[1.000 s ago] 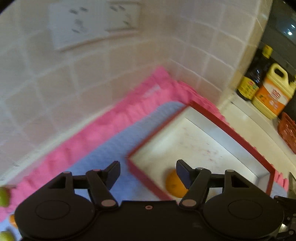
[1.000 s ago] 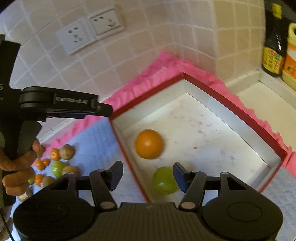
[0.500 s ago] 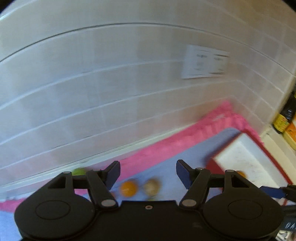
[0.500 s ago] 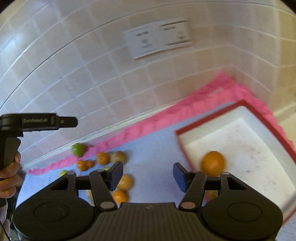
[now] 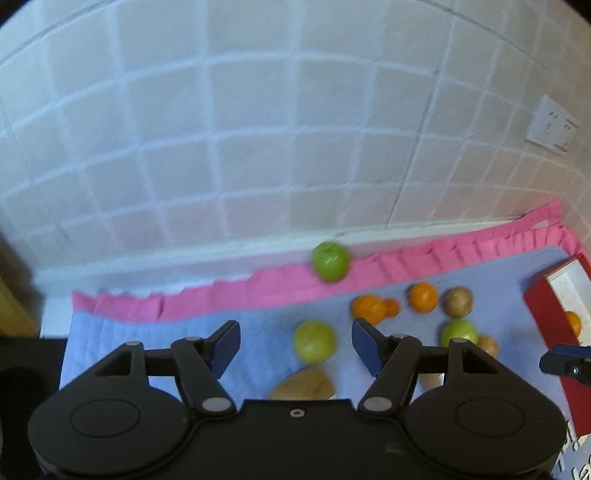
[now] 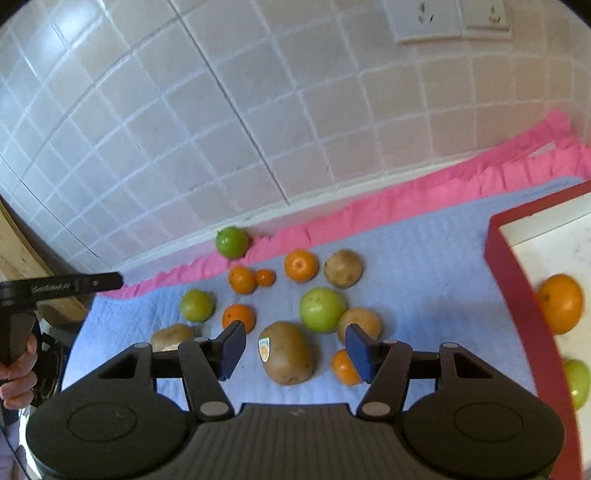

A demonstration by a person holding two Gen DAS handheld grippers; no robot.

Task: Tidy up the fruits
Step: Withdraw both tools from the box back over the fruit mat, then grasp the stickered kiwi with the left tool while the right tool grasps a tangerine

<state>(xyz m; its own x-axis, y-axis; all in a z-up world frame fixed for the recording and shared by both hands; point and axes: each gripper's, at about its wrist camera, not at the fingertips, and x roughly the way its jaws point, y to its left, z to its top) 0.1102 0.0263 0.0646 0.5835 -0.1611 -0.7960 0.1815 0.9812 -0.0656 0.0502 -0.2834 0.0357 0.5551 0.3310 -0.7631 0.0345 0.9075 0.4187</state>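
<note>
Loose fruit lies on a pale blue mat [image 6: 424,251]. In the right wrist view my right gripper [image 6: 295,349] hangs open above a brown kiwi with a sticker [image 6: 286,352], with a green apple [image 6: 322,309] just beyond and a small orange [image 6: 345,367] by the right finger. My left gripper [image 5: 295,345] is open too, over a green apple [image 5: 314,340] and a brown fruit [image 5: 303,384]. Neither gripper holds anything. A red-rimmed white box [image 6: 517,295] at the right contains an orange [image 6: 559,302] and a green apple [image 6: 576,382].
A tiled wall [image 6: 258,110] with sockets [image 6: 447,18] rises right behind the mat's pink frill [image 6: 369,210]. Another green apple [image 6: 232,242] sits on the frill. A hand [image 6: 18,373] holds the left tool [image 6: 59,286] at the left edge.
Both grippers swung left, away from the red box and over the loose fruit on the mat. The orange and green apple stayed in the box. Jaw openings look unchanged.
</note>
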